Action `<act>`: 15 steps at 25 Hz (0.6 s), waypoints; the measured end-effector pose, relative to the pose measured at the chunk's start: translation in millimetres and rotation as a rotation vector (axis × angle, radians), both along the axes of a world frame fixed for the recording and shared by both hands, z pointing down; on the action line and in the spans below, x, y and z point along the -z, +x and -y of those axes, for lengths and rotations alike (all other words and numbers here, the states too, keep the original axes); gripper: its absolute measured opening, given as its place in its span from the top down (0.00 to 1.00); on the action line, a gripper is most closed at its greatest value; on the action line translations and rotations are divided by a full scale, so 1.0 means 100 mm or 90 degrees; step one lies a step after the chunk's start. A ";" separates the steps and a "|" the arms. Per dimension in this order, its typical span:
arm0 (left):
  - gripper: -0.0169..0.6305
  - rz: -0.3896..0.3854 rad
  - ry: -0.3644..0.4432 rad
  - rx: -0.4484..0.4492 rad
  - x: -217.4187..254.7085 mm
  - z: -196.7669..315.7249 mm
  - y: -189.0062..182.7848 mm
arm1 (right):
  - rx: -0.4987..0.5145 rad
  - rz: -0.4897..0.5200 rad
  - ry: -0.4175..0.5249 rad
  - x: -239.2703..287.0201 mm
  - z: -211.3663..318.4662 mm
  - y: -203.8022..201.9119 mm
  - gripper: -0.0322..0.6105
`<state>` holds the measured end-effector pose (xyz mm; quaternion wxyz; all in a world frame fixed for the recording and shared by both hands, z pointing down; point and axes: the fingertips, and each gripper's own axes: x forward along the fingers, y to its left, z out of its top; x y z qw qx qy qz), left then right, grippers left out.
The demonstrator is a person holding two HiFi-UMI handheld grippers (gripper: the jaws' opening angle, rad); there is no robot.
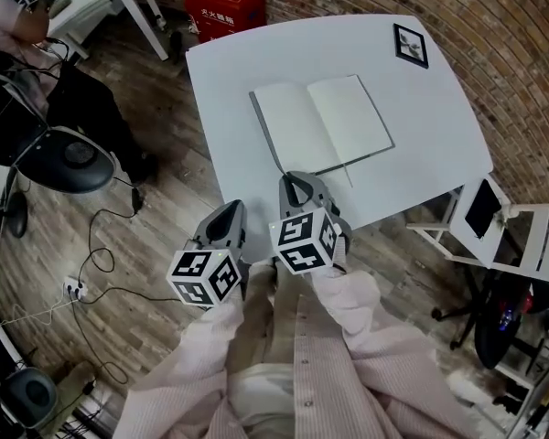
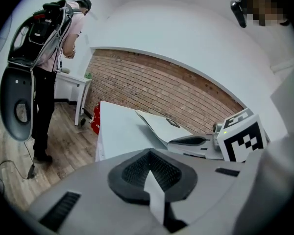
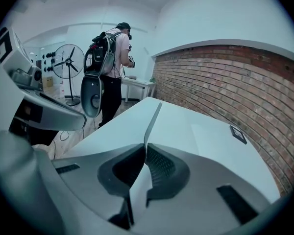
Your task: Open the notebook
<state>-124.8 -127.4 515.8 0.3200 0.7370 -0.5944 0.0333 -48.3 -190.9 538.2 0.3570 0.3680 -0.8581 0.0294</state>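
1. Only the head view gives the layout. The notebook lies open and flat on the white table, just ahead of the right claw. The left claw sits beside it, off the table's near edge.
2. Right gripper view: jaws pinched together, nothing in them. The pages ahead melt into the tabletop.
3. Left gripper view: jaws closed and empty. The right claw hides the notebook's near part.

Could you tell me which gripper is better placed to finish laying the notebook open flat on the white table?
Right, I think. The right gripper pinches the near edge of the open grey-covered notebook, while the left gripper hangs shut beyond the white table.
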 end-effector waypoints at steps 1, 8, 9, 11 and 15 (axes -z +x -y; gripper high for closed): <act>0.99 0.000 -0.001 0.003 0.00 -0.02 -0.01 | 0.002 -0.003 -0.003 -0.03 -0.01 -0.01 0.92; 0.99 -0.001 -0.007 0.021 -0.02 -0.12 -0.11 | 0.012 -0.017 -0.028 -0.17 -0.04 -0.08 0.91; 0.99 -0.001 -0.008 0.021 -0.03 -0.12 -0.11 | 0.009 -0.014 -0.035 -0.19 -0.04 -0.08 0.91; 0.99 -0.002 -0.008 0.022 -0.04 -0.13 -0.12 | 0.003 -0.005 -0.049 -0.22 -0.04 -0.09 0.91; 0.99 -0.001 -0.011 0.025 -0.05 -0.16 -0.13 | 0.001 -0.004 -0.055 -0.25 -0.04 -0.11 0.91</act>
